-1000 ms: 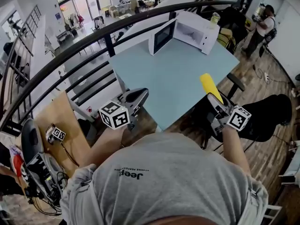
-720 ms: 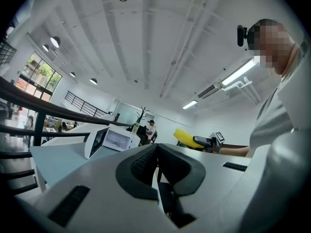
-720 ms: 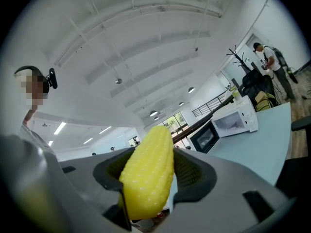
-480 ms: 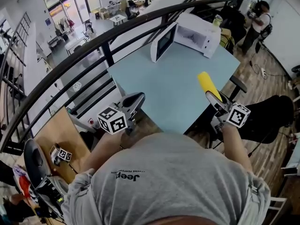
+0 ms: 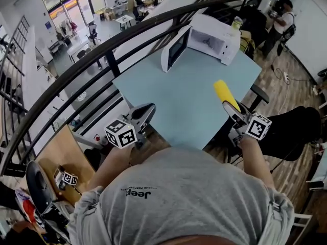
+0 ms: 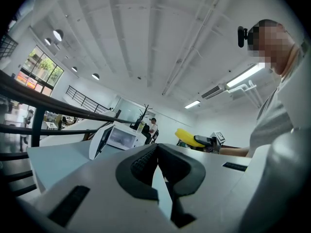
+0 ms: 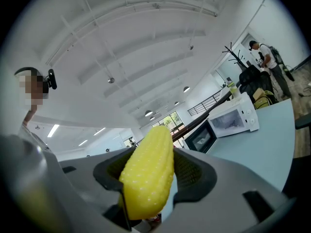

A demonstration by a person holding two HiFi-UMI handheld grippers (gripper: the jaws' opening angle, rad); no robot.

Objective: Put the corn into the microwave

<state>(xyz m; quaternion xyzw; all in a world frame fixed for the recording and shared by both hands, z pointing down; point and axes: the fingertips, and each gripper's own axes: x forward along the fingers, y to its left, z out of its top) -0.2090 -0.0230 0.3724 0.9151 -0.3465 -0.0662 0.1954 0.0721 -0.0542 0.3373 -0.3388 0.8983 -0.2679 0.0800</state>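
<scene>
A yellow corn cob [image 5: 225,93] sticks out forward from my right gripper [image 5: 231,107], which is shut on it over the near right edge of the light blue table [image 5: 189,96]. In the right gripper view the corn [image 7: 148,174] fills the space between the jaws. The white microwave [image 5: 212,34] stands at the table's far end with its door [image 5: 171,49] swung open to the left. My left gripper [image 5: 144,114] is shut and holds nothing, just off the table's near left edge. In the left gripper view the microwave [image 6: 120,137] and the corn [image 6: 186,136] lie ahead.
A black curved railing [image 5: 102,45] runs behind the table. A chair [image 5: 258,92] sits at the table's right side. A person [image 5: 278,19] stands at the far right. A drink cup [image 5: 235,21] rests on the microwave. A wooden board [image 5: 56,147] with gear lies at lower left.
Both grippers have moved forward toward the table, the right one carrying the corn with it. The grip on the corn is unchanged.
</scene>
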